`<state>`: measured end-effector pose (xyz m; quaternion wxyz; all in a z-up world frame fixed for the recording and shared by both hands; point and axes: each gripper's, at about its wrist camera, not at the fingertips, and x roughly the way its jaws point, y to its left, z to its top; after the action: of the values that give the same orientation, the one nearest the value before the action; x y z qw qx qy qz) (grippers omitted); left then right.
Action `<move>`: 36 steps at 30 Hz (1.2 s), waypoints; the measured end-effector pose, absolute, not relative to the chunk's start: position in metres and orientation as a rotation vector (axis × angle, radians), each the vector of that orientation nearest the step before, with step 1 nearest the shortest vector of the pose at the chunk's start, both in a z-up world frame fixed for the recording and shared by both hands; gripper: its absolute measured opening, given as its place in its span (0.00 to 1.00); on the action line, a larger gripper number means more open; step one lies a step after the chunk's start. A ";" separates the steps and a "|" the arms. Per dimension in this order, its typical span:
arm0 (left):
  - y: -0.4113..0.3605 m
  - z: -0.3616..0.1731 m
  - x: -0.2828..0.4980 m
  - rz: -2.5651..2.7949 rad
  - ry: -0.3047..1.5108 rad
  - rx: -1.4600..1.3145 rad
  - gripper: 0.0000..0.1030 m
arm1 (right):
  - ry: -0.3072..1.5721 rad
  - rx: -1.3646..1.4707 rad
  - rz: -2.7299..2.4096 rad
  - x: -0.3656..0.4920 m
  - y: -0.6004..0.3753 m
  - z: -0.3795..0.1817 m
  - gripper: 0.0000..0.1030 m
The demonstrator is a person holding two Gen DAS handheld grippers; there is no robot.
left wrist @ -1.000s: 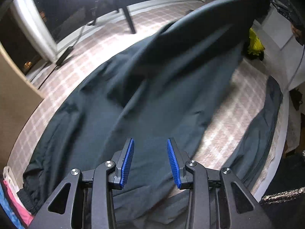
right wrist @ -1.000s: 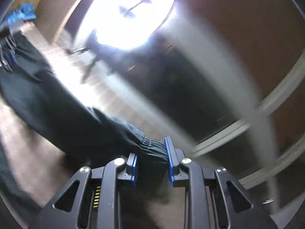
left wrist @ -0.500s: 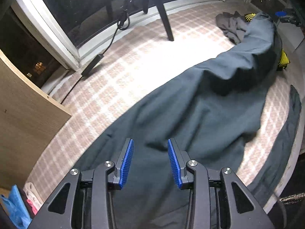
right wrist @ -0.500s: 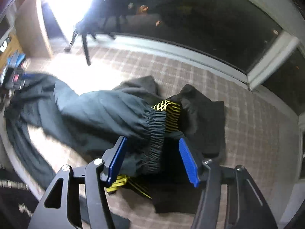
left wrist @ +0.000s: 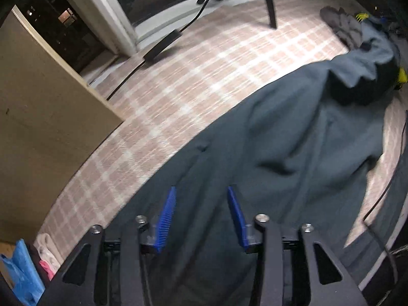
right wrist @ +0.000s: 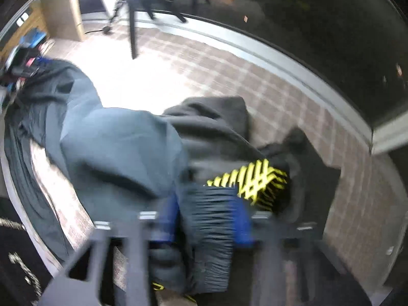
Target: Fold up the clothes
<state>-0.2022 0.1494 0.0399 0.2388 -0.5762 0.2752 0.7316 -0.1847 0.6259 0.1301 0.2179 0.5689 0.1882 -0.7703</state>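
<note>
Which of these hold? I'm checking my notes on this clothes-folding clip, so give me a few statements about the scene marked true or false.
1. The dark trousers lie spread on a checked cloth. True.
2. The right gripper has the gathered cuff between its fingers. True; the jaws are closing on it.
3. The left gripper pinches a fold of the trousers. False: its jaws are opening and nothing sits between them; the fabric lies below.
4. The yellow-and-black garment lies on top of the trousers. False: the trousers lie partly over it.
5. A blue bag shows at the lower left of the left wrist view. True.
</note>
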 end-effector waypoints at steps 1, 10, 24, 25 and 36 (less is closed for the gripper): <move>0.148 0.037 -0.206 2.003 0.767 -1.582 0.43 | 0.517 1.557 -2.155 -0.184 0.627 0.135 0.26; 0.145 0.006 -0.242 1.895 0.778 -1.621 0.46 | 0.373 1.371 -2.405 -0.170 0.651 0.204 0.26; 0.137 0.021 -0.236 1.900 0.666 -1.573 0.02 | 0.367 1.408 -2.509 -0.181 0.651 0.193 0.26; 0.135 0.027 -0.235 1.906 0.658 -1.560 0.02 | 0.371 1.405 -2.512 -0.181 0.650 0.192 0.26; 0.110 0.126 -0.222 2.079 0.608 -1.391 0.02 | 0.379 1.327 -2.673 -0.163 0.651 0.202 0.26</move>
<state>-0.2219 0.1100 0.1256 0.2798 -0.5188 0.2268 0.7753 -0.1634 0.6510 0.2022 0.0668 0.4402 0.1258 -0.8865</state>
